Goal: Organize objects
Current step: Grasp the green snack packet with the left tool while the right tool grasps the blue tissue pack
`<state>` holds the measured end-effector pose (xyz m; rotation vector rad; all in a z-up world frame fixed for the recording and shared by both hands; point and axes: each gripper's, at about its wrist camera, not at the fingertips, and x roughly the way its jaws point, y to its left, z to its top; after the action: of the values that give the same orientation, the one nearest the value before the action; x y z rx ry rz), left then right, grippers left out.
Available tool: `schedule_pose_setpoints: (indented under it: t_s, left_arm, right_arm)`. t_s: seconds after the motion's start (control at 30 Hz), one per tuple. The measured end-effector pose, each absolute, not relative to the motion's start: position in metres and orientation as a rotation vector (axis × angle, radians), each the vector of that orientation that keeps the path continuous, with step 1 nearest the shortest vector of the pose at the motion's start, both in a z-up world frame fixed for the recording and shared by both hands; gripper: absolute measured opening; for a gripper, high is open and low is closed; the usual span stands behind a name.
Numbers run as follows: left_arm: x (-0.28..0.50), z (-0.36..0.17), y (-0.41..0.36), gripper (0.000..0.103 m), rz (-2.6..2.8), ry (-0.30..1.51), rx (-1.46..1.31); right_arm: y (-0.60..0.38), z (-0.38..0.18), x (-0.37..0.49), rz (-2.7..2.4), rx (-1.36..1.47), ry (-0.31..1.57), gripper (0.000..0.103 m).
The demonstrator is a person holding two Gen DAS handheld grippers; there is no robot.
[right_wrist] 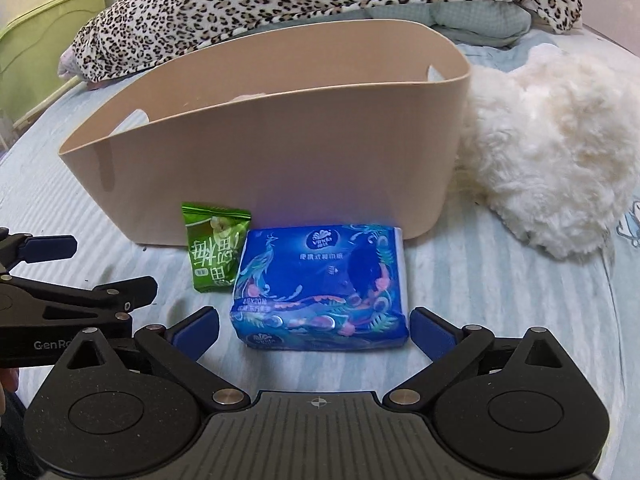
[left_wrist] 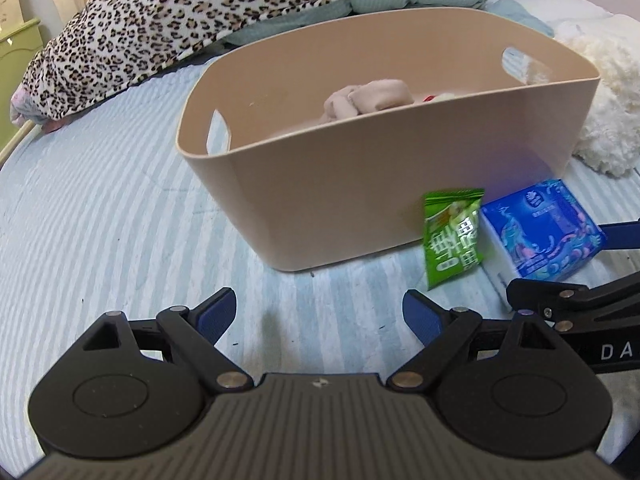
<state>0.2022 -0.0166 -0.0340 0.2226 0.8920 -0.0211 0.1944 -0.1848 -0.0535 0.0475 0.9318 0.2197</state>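
Risk: right gripper (right_wrist: pixel 314 330), spread wide and holding nothing, is straddling the tissue pack (right_wrist: pixel 320 288) at lower centre, against the bin (right_wrist: pixel 280 152); closing could be snagging the snack packet (right_wrist: pixel 216 248) or bedsheet (right_wrist: pixel 500 280). Left gripper (left_wrist: pixel 320 316) is hovering open, empty.

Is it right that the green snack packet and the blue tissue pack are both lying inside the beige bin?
Not inside. The green snack packet and the blue tissue pack lie on the bed in front of the beige bin, against its outer wall, as the right wrist view shows.
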Motion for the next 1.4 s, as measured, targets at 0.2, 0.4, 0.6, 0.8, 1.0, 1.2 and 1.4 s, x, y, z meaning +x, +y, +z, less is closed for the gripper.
schedule_pose_setpoints:
  t_s: [0.2,0.4,0.6,0.8,1.0,1.2,1.4]
  left_arm:
    - [0.205,-0.032,-0.012,0.091,-0.03,0.892,0.147]
    - [0.206,-0.028,-0.025,0.091,-0.116,0.877,0.074]
    - [0.218,-0.035,-0.039,0.091,-0.155,0.892,0.05]
    - [0.235,-0.052,-0.05,0.091,-0.129,0.949,0.06]
    - [0.239,-0.066,-0.056,0.089,-0.128,0.949,0.056]
    - [0.233,-0.064,-0.054,0.058,-0.18,0.918,0.049]
    - [0.219,-0.063,-0.06,0.036,-0.174,0.857,0.08]
  right_arm:
    - [-0.191,-0.063,0.2,0.17,0.051,0.954,0.103]
    - [-0.212,-0.063,0.196,0.126,0.077,0.949,0.103]
    - [-0.231,-0.066,0.195,0.089,0.09,0.96,0.102]
    - [-0.244,-0.074,0.2,0.098,0.137,0.955,0.103]
    - [-0.242,-0.079,0.202,0.095,0.1,0.927,0.102]
    - [-0.238,-0.08,0.204,0.091,0.093,0.904,0.097]
    - [-0.236,-0.076,0.198,0.11,0.076,0.88,0.093]
